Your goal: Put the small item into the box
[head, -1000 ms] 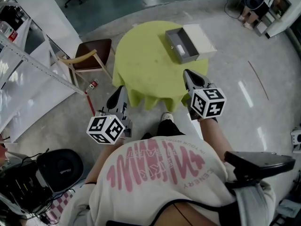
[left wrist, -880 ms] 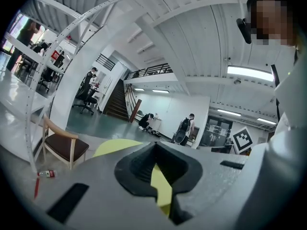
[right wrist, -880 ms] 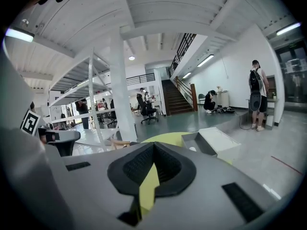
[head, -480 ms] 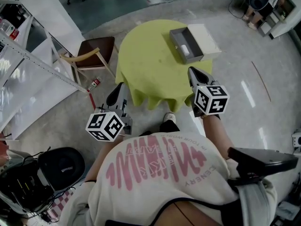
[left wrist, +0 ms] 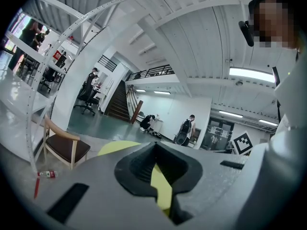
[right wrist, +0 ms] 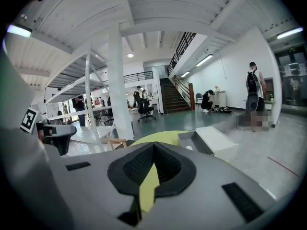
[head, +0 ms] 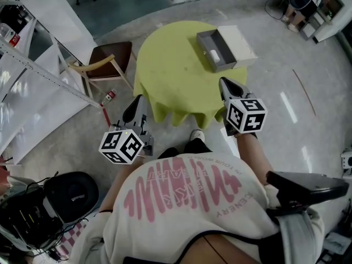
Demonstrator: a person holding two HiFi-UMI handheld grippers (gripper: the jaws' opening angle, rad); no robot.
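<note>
Your left gripper [head: 137, 100] is closed with nothing in it; in the left gripper view its dark pads meet at the tips [left wrist: 154, 145] and only the yellow-green cloth shows through the gap lower down. Your right gripper [head: 224, 83] is closed and empty as well, its tips together [right wrist: 153, 145] in the right gripper view. You hold both in front of your body, the left one off the near left edge of the round counter [head: 170, 65] and the right one at its near right edge, each with its marker cube [head: 122, 146] toward you. The grey box [head: 204, 37] sits open on the far right part of the counter, well apart from both grippers, and the small white item [head: 214, 54] lies inside it on the box floor. A white lid [head: 237, 44] lies just beside the box on its right, reaching the counter's edge. Your right gripper view looks toward the box [right wrist: 194, 142] and the lid [right wrist: 216, 140]. A wooden chair [head: 107, 59] with a dark seat stands to the left of the counter, and a small red and white bottle [head: 108, 97] lies on the floor near it
</note>
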